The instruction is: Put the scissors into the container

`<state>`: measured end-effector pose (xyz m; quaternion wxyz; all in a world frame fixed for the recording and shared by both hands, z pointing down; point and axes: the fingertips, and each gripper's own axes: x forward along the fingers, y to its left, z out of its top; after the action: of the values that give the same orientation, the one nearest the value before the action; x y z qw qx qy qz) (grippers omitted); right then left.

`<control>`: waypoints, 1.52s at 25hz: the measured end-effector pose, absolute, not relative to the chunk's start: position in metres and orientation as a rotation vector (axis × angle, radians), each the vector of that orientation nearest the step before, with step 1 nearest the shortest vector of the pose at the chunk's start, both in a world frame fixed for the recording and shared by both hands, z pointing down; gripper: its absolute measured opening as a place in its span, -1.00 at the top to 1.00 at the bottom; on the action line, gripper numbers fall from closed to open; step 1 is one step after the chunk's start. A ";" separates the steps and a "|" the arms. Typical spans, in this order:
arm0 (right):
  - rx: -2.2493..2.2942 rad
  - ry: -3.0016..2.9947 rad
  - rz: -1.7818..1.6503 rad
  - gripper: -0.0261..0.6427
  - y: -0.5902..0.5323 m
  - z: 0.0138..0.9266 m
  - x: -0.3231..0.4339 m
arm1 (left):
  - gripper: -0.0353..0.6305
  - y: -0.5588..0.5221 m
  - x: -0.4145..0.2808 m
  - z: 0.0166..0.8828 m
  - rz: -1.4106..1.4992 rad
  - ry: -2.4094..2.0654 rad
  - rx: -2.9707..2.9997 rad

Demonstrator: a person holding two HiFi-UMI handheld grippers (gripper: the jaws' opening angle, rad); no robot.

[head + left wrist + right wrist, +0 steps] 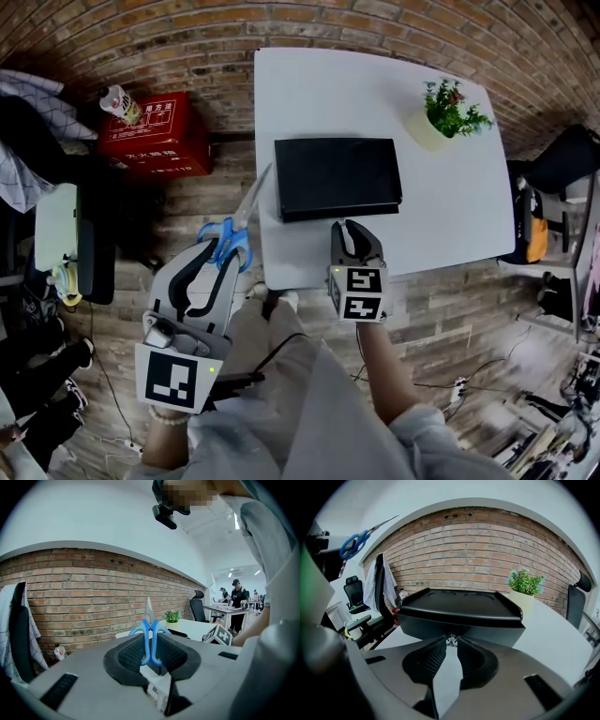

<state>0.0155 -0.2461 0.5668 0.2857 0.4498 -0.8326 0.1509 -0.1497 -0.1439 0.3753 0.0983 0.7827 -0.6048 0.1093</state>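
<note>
— what is gripped nearest?
— the blue plastic loops of the scissors (150, 631) are clamped between the ribbed black pads (131, 653) of the left gripper (223, 247), raised beside the table's left edge, steel blades slanted ahead.
— and the other side?
— the right gripper (451, 643) is held level, jaws drawn together on nothing, just before the container (337, 178), a matte black rectangular tray set on the smooth white table (450, 216).
</note>
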 end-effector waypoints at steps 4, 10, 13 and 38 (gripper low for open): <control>1.205 -2.215 0.413 0.67 -0.234 0.567 0.020 | 0.59 -0.143 -0.148 0.374 0.313 -1.774 2.332; 1.209 -2.198 0.425 0.67 -0.214 0.567 0.030 | 0.59 -0.140 -0.140 0.372 0.307 -1.740 2.370; 1.210 -2.187 0.433 0.67 -0.205 0.567 0.035 | 0.59 -0.141 -0.137 0.371 0.306 -1.724 2.386; 1.254 -2.117 0.491 0.67 -0.166 0.573 0.056 | 0.59 -0.137 -0.120 0.367 0.301 -1.649 2.453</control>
<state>0.0562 -0.1656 0.5728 0.3112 0.4750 -0.8018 0.1861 -0.1202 -0.1372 0.3674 0.0852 0.8226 -0.5530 0.1010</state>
